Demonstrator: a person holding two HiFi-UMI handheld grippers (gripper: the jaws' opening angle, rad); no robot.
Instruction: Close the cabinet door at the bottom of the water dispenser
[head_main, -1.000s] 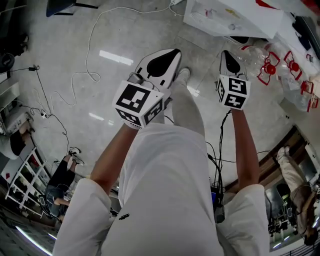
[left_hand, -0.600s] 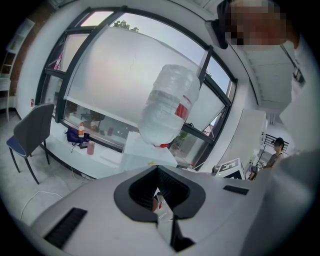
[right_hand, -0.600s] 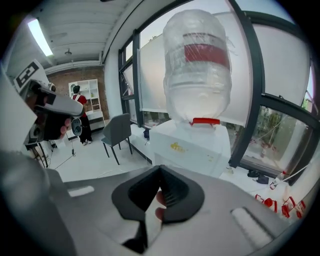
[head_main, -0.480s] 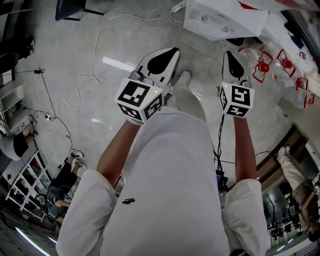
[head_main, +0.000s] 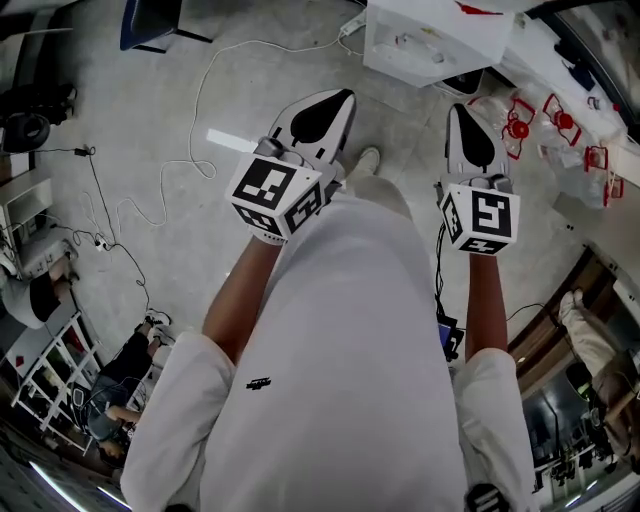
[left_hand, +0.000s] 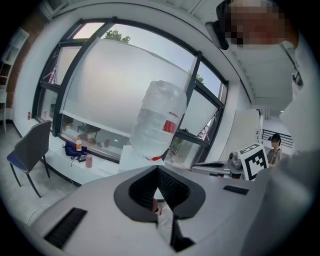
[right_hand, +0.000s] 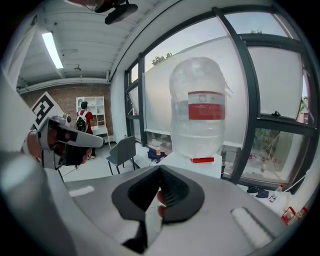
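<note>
The water dispenser (head_main: 432, 38) shows as a white box top at the upper edge of the head view; its bottom cabinet door is hidden from all views. A large clear bottle (right_hand: 197, 107) with a red label stands upside down on it, and the left gripper view shows the same bottle (left_hand: 159, 120). My left gripper (head_main: 347, 97) and right gripper (head_main: 456, 106) are held out side by side above the floor, short of the dispenser. The left gripper's (left_hand: 158, 168) jaws meet with nothing between them. So do the right gripper's (right_hand: 160, 167).
Empty clear bottles with red handles (head_main: 545, 125) lie right of the dispenser. A white cable (head_main: 190, 130) snakes over the grey floor at left. A grey chair (right_hand: 122, 150) stands by the window ledge. A person in red (right_hand: 82, 120) stands far back.
Both grippers have come up toward the head camera, the right one more. The dispenser and the bottles have slid toward the top edge of the head view.
</note>
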